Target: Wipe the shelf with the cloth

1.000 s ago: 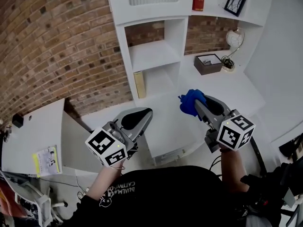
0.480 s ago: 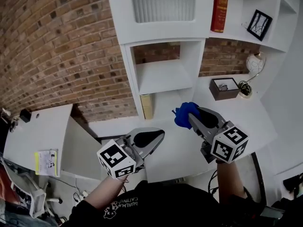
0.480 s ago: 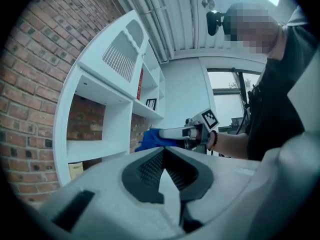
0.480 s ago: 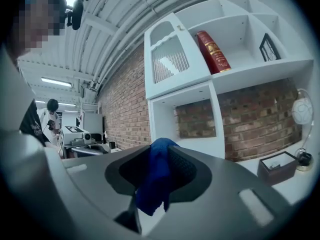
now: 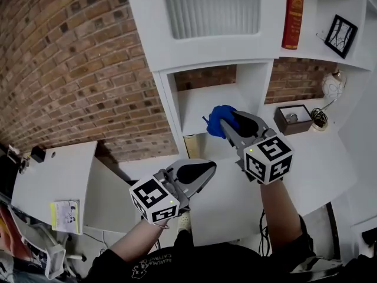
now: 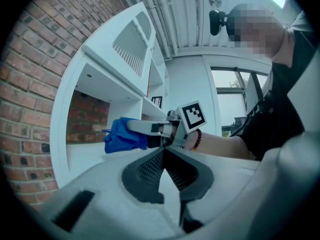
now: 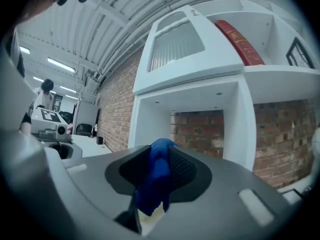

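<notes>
right gripper: clenched on the blue cloth, which bunches out past its tips.
shelf: straight ahead of the right gripper, an open cubby with a brick back; the cloth is at its front edge, and i cannot tell if it touches.
left gripper: jaws together on nothing, behind and below the right one, farther from the shelf.
next move: likely forward and down onto the board, then sideways along its length.

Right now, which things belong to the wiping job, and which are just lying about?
Job: blue cloth, right gripper clamping it, white shelf.
Lying about: red book, picture frame, brown box, left gripper, shut and empty.
</notes>
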`<state>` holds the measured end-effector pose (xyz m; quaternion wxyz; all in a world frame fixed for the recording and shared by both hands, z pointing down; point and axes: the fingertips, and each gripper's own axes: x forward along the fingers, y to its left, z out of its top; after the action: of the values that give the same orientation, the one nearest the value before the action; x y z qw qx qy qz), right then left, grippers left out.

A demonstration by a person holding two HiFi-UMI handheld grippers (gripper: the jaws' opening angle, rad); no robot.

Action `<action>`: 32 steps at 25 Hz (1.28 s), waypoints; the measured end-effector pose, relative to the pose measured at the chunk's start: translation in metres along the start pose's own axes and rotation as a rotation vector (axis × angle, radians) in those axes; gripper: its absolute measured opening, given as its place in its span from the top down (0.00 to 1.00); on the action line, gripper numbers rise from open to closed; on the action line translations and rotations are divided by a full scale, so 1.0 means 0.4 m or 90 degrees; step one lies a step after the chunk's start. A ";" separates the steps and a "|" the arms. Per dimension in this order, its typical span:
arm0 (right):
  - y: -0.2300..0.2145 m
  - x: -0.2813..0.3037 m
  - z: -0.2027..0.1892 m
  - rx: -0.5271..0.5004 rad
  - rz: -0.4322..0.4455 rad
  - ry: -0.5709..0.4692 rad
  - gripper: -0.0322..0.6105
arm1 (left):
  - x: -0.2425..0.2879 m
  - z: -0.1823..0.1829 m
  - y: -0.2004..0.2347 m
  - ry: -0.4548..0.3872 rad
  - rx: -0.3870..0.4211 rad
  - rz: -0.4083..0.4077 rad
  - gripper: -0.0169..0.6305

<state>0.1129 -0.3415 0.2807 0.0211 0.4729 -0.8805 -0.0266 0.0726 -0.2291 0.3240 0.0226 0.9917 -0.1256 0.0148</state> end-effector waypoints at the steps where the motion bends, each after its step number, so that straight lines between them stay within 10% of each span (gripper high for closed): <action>1: -0.008 0.034 0.007 -0.020 -0.005 0.006 0.78 | 0.007 0.010 0.010 -0.005 -0.001 -0.010 0.97; 11: -0.075 0.340 -0.015 -0.260 -0.032 0.137 0.77 | -0.019 0.053 0.019 -0.010 0.038 -0.181 0.97; 23: -0.074 0.491 -0.107 -0.461 0.007 0.229 0.77 | -0.056 0.033 0.066 0.018 0.082 -0.144 0.97; 32: -0.079 0.569 -0.140 -0.476 0.058 0.240 0.77 | -0.031 0.032 0.063 0.018 0.130 -0.139 0.97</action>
<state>0.0172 -0.5504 0.3371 0.3533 0.3898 -0.8111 -0.2558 0.0548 -0.2509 0.3120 -0.0748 0.9963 -0.0142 0.0388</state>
